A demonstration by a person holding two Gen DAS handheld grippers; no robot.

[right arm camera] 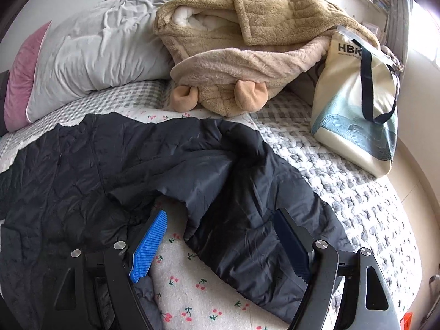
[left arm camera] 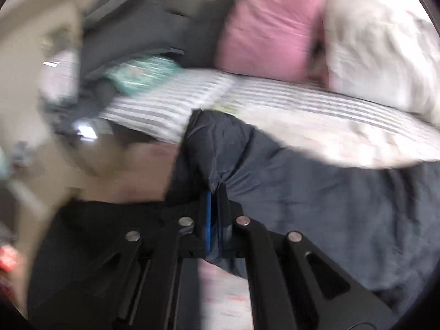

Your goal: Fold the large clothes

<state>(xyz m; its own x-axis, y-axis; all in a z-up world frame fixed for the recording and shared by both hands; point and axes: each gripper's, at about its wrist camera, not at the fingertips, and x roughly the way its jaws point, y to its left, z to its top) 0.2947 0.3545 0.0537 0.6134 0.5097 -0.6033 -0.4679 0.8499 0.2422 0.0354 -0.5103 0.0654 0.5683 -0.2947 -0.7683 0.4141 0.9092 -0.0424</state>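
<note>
A large dark navy quilted jacket (right arm camera: 110,170) lies spread over the bed, one part bunched toward the right. In the left wrist view, which is blurred, my left gripper (left arm camera: 213,200) is shut on a pinched fold of the same jacket (left arm camera: 316,200), the cloth lifted into a peak between the blue pads. My right gripper (right arm camera: 220,220) hovers low over the jacket's near edge with its jaws wide apart. Its blue fingertips (right arm camera: 154,236) hold nothing; only cloth and sheet lie under the gap.
A grey pillow (right arm camera: 96,55) and a pink pillow (right arm camera: 20,82) lie at the head of the bed. A tan fleece blanket pile (right arm camera: 247,41) sits behind the jacket, and a tote bag (right arm camera: 354,104) stands at the right. The cherry-print sheet (right arm camera: 192,283) shows in front.
</note>
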